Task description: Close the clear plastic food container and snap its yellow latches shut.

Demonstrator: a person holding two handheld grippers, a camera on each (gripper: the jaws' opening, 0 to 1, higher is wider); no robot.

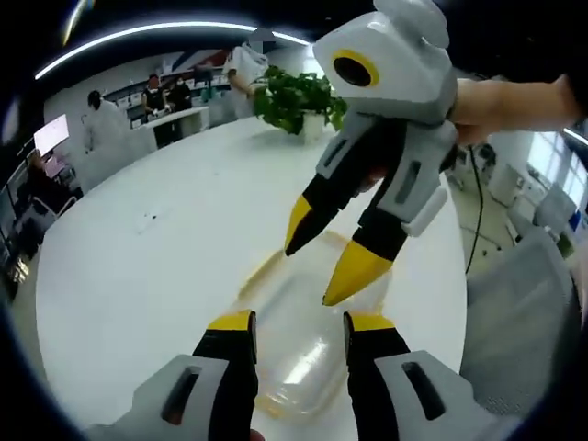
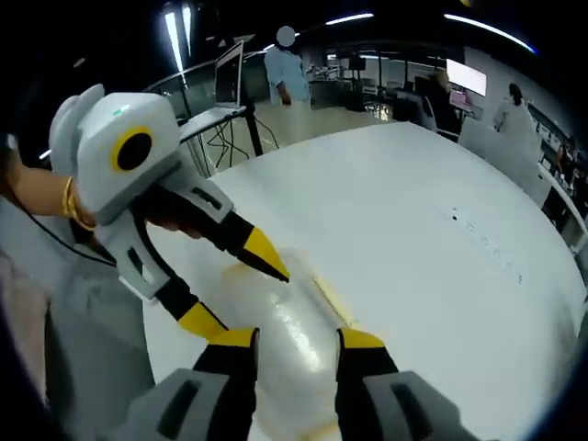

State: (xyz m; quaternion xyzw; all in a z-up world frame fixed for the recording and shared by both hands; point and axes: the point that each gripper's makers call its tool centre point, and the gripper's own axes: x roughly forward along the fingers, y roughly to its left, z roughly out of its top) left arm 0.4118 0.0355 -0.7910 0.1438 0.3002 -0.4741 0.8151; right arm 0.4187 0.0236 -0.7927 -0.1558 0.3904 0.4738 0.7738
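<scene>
Both grippers' (image 1: 300,326) (image 2: 297,344) jaws apart, tilted down over clear container (image 1: 299,344).

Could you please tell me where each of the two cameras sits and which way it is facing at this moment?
Left gripper view: rides on the left gripper, looking down along its open jaws at the clear food container on the white table; the right gripper and the person's hand enter from the right.
Right gripper view: rides on the right gripper, facing the same container from the opposite side; the left gripper and a braceleted wrist enter from the left.
Shared: container, table, both grippers.
</scene>
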